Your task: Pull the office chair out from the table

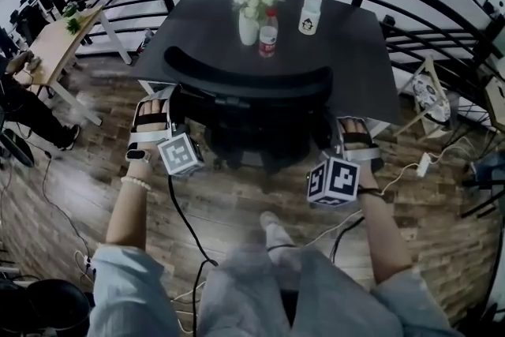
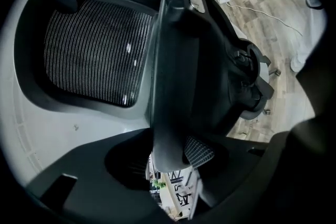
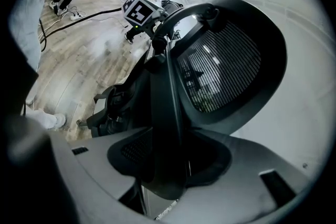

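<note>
Black mesh-backed office chair (image 1: 248, 102) stands tucked against the dark square table (image 1: 359, 59); left gripper (image 2: 169, 150) and right gripper (image 3: 164, 165) each clamp a backrest edge; grip made, pull pending; next move calls for an even rearward draw.

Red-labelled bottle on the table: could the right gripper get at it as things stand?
Probably not. The right gripper is shut on the back frame of the office chair, whose backrest stands between it and the bottle, beside the vase on the table.
</note>
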The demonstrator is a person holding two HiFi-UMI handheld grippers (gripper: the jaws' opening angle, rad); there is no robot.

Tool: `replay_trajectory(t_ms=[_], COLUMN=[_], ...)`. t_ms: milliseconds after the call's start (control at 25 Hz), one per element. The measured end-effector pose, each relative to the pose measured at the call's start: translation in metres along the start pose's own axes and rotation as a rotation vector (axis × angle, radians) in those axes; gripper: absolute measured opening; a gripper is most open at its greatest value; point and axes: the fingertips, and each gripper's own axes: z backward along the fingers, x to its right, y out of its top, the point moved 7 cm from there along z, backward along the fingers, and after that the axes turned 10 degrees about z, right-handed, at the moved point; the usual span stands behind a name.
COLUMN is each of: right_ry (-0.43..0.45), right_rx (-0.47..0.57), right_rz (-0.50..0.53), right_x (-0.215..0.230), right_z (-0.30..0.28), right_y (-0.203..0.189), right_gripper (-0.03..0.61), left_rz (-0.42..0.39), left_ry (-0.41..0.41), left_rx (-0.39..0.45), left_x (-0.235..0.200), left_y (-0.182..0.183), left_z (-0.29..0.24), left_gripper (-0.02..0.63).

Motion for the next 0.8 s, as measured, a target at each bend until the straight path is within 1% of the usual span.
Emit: replay_trajectory(t_ms=[200,360,520,640,720,800], right_ry=[-0.015,0.004,0.023,0.034,0.037,0.041], right_rx=[-0.022,-0.061,-0.093,-0.101,-0.103,-0.101], right_rz=[-0.020,-0.014,-0.014,-0.008,-0.002,-0.001], right_x=[-0.025,-0.026,-0.035,-0.040,-0.044,-0.051], right_z=[0.034,0.047,0.063,0.072,0.082,0.093], right_y=[0.009,0.013,0.017,0.019,0.021,0.025], right_gripper=[0.196,0.198,0.201,0.201,0.201,0.201], left_rz=[-0.002,-0.004,0.002,-0.002,0.003,-0.012], left_ry=[0.015,0.039,-0.002,0.009,0.001,-0.003], left_rx=[0.012,0.005,0.033,0.029,0.032,0.035], left_x=[0.017,0.021,0.029,0.032,0.035,0.040], left_y=[-0.011,-0.019,-0.021,-0.025,-0.027,-0.032], left_z=[0.045,0.074,0.104,0.121,0.135,0.150], left_gripper=[0.199,0.198,0.198,0.198,0.198,0.198])
